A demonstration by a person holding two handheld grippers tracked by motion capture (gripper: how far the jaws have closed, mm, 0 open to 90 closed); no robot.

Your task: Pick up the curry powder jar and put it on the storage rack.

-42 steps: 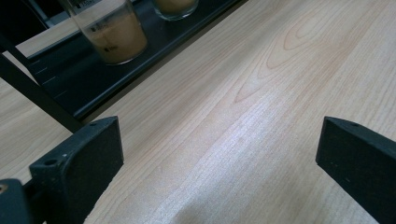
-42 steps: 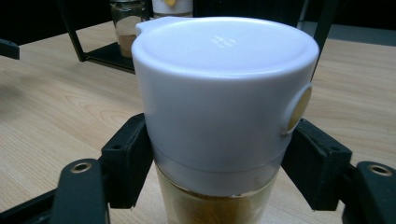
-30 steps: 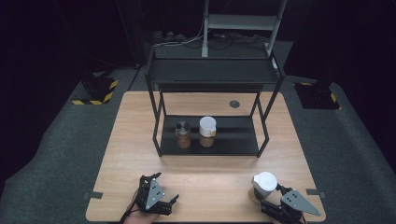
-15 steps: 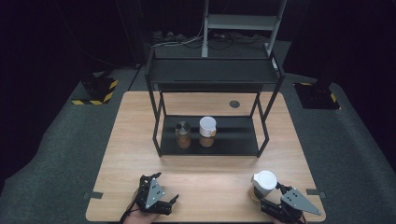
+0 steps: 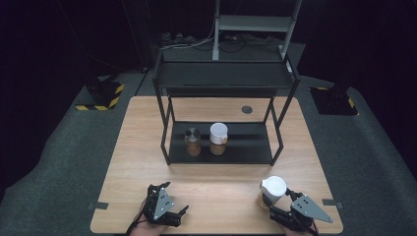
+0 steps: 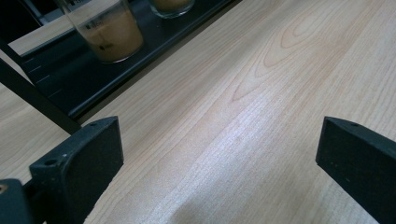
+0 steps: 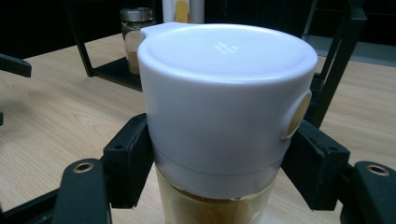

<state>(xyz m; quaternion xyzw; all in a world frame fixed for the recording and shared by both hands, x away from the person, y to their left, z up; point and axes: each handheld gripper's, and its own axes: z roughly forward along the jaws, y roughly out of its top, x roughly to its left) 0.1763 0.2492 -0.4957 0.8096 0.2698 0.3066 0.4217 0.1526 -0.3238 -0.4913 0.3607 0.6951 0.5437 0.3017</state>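
1 white-lidded jar (image 5: 272, 191) sits clamped near the table (image 5: 216, 196) front edge.

Barely any change. My right gripper (image 5: 281, 204) with the white-lidded glass spice jar (image 5: 272, 191) clamped in its fingers (image 7: 126, 163) has crept slightly, jar a touch nearer the front right corner of the light wooden desk (image 5: 216, 196) than a second ago. Nothing else shifted position that I can make out.
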